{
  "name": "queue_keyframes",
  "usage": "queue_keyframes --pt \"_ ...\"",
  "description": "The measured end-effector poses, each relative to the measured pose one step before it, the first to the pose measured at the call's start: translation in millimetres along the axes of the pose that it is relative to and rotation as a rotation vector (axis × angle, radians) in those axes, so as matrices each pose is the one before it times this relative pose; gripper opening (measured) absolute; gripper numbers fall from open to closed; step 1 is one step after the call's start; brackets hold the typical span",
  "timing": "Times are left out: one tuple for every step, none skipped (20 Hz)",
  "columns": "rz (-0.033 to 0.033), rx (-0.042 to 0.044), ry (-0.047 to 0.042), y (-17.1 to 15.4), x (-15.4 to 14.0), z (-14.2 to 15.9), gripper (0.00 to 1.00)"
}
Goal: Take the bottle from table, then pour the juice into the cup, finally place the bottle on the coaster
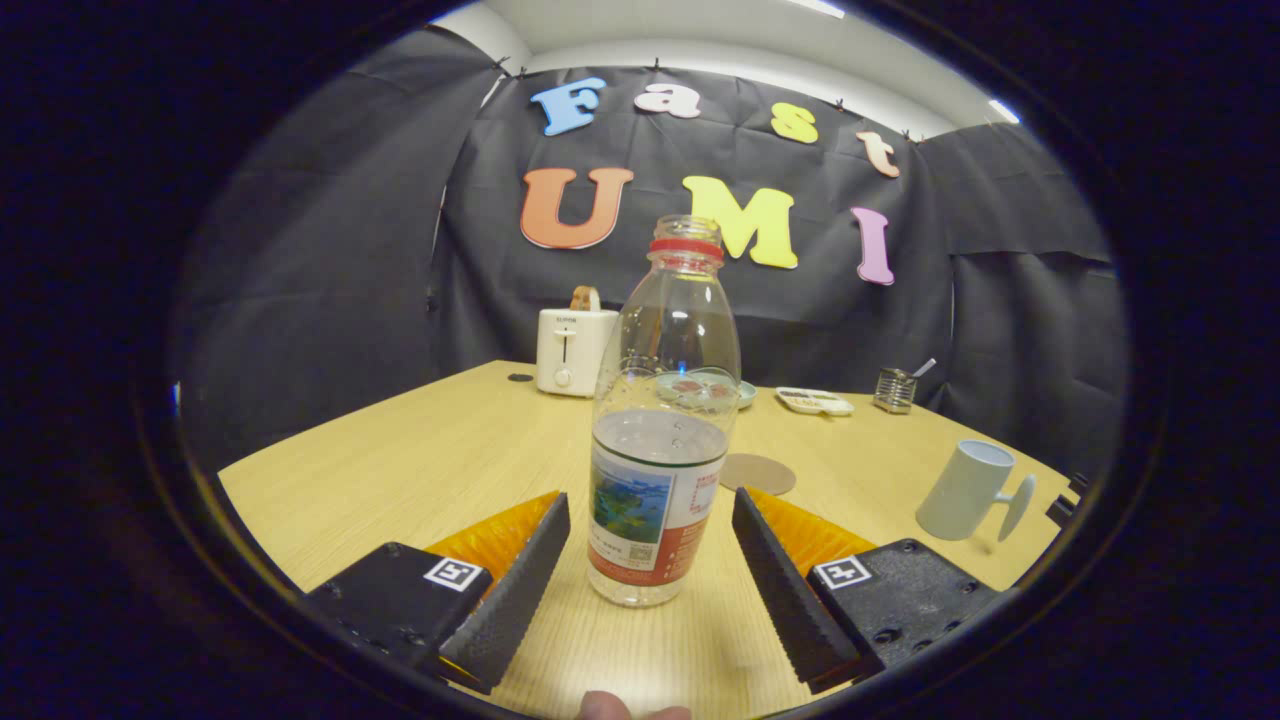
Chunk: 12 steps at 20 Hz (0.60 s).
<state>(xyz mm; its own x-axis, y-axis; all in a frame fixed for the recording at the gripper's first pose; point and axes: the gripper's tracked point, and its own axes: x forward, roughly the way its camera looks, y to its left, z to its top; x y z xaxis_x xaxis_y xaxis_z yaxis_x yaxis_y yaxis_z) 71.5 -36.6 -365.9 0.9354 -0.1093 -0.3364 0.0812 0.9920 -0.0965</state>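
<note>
- Nearest the lens, a fingertip (607,706) of the person's hand shows just behind my fingers.
- Fingers (650,520): spread wide, gripping nothing; each pad stands clear of the bottle with tabletop visible in both gaps.
- Bottle (662,420): upright on the tabletop (430,470), between my fingers. Clear plastic, no cap on the neck, red ring below the mouth, label round the lower body. Clear liquid reaches to about the top of the label.
- Coaster (757,473): round, brown, flat on the tabletop just beyond the bottle, slightly to its right, apart from it.
- Cup (966,491): pale, standing near the right tabletop edge, well apart from bottle and coaster; it appears tilted, and I cannot tell whether that is lens distortion.
- Toaster (573,350): white, at the far edge, a slice standing up in its slot.
- Plate (742,392): behind the bottle, partly seen through it.
- Tray (814,401): small, right of the plate.
- Mesh holder (894,391): far right, a utensil handle sticking out.
</note>
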Motion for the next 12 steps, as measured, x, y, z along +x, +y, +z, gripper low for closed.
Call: queue_keyframes --pt "0.0066 -0.00408 0.00787 2.73 0.01 0.68 1.0" --pt "0.01542 -0.00667 -0.0024 4.41 0.26 3.81 1.0" --pt "0.00849 -0.01002 0.00059 2.26 0.75 3.46 1.0" --pt "-0.00009 -0.00448 0.0057 -1.45 2.65 3.45 1.0" --pt "0.00246 0.00788 0.00342 -1.14 2.99 1.15 1.0" --pt "0.00397 0.01092 0.00175 -0.18 2.36 1.56 1.0" --pt "-0.00926 -0.00418 0.00241 -2.7 1.65 0.3 0.97" --pt "0.00124 -0.01145 -0.00069 0.22 -2.78 3.31 0.94" --pt "0.00043 -0.0079 0.01137 -1.88 4.53 -3.27 0.91" --pt "0.00364 -0.00625 0.0098 -1.03 -0.85 0.72 0.87" --pt "0.00093 -0.01548 0.00105 -0.82 -4.31 2.39 0.84" --pt "-0.0118 -0.01319 -0.01645 -5.16 -6.15 6.3 0.81"
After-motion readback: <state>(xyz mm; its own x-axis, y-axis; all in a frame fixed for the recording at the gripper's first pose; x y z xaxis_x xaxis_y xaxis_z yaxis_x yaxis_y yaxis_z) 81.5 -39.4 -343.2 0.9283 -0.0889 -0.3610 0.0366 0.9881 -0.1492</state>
